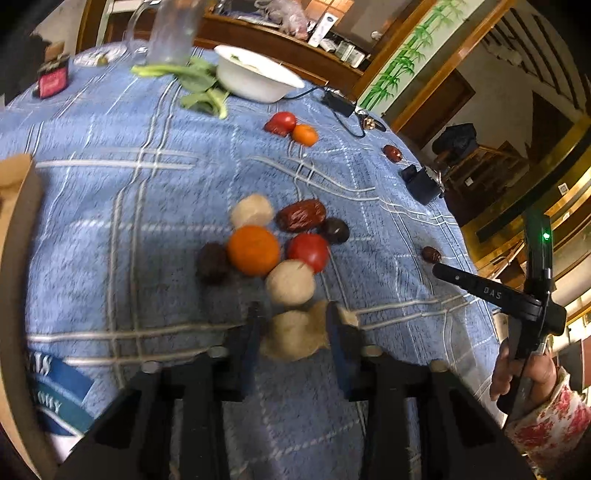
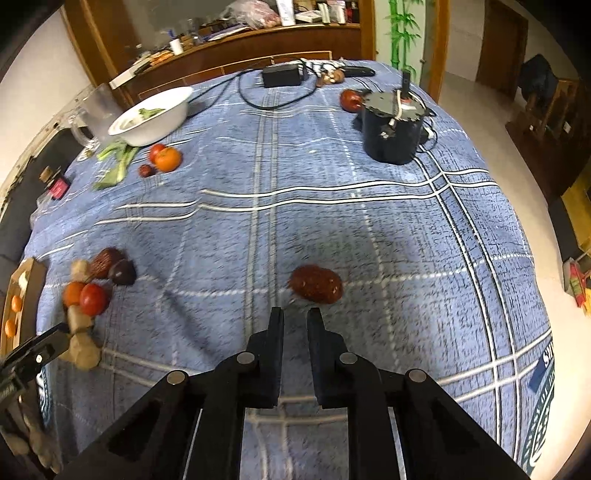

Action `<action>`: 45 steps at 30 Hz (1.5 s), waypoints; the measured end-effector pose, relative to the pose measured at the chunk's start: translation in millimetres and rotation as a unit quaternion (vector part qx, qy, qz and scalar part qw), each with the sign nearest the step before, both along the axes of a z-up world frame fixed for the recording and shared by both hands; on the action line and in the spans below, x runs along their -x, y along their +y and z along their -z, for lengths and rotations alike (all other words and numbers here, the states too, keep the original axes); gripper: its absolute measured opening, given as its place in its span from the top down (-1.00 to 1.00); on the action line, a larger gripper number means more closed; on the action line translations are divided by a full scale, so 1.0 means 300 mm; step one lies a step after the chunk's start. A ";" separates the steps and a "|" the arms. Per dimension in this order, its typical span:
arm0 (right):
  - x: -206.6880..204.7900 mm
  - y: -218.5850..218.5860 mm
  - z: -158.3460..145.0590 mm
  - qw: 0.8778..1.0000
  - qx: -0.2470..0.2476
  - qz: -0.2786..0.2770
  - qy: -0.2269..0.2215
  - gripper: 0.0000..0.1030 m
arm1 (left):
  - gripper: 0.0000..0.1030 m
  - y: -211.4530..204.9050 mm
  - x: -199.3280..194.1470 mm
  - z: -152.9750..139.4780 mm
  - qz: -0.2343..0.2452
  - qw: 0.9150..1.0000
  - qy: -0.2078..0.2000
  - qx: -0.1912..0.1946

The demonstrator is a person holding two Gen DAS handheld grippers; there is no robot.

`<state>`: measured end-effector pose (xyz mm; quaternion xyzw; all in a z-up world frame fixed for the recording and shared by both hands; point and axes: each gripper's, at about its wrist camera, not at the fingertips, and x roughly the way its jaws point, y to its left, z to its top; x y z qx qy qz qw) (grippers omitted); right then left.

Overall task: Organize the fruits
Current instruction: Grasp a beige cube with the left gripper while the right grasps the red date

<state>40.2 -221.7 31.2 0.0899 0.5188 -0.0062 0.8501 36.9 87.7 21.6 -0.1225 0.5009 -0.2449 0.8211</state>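
Note:
A cluster of fruits lies on the blue plaid cloth: an orange (image 1: 253, 250), a tomato (image 1: 308, 252), a red date (image 1: 301, 215), dark fruits (image 1: 212, 263) and beige round pieces (image 1: 290, 282). My left gripper (image 1: 293, 325) has its jaws around a beige piece (image 1: 291, 334) at the cluster's near edge. My right gripper (image 2: 295, 321) is empty, jaws a little apart, just short of a lone red date (image 2: 316, 283). The cluster also shows in the right wrist view (image 2: 92, 291). A second tomato (image 1: 282, 122) and small orange (image 1: 305, 134) lie farther off.
A white bowl (image 1: 255, 74) with greens (image 1: 199, 85) beside it stands at the far side, next to a clear jug (image 1: 173, 29). A black cylinder device (image 2: 392, 129) and a power adapter (image 2: 282, 76) with cable sit at the back right. A wooden tray (image 2: 18, 302) is at the left edge.

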 end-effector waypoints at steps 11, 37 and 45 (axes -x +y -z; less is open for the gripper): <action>0.125 0.091 -0.027 0.999 -0.054 -0.001 0.002 0.75 | 0.46 0.026 0.127 -0.021 0.048 0.995 -0.019 -0.088; 0.046 -0.041 -0.012 0.999 -0.026 0.047 -0.006 0.36 | 0.46 0.030 0.103 0.010 0.004 0.994 -0.017 -0.106; -0.069 -0.032 0.034 1.000 0.006 0.014 -0.001 0.14 | 0.46 0.008 0.096 0.015 -0.004 0.993 -0.022 -0.114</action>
